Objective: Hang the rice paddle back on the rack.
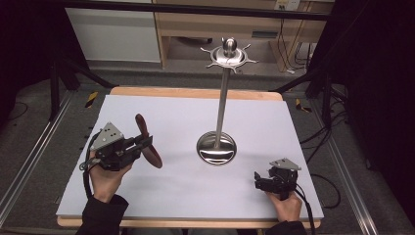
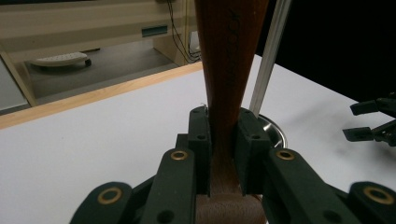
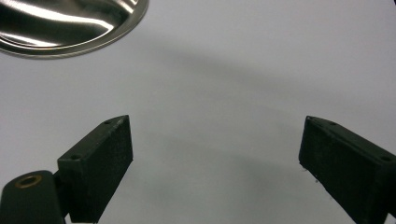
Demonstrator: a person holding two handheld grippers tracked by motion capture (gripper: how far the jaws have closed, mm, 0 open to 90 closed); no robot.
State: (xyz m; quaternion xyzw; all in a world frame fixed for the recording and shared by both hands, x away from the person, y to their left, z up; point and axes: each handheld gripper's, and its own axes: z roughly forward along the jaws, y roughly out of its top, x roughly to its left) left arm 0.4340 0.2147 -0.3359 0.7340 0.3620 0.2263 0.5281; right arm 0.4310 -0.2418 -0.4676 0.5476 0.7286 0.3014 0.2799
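While the left gripper [image 1: 142, 143] clamps the brown wooden utensil [image 1: 148, 141] across its handle, long axis tilted toward the steel stand [image 1: 221, 105] (off to its right), the right gripper [image 1: 259, 180] rests open and empty near the stand's base [image 3: 70, 23].

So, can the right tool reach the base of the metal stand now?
Probably yes: the right tool is open and holds nothing, and bare white table lies between it and the stand's base.
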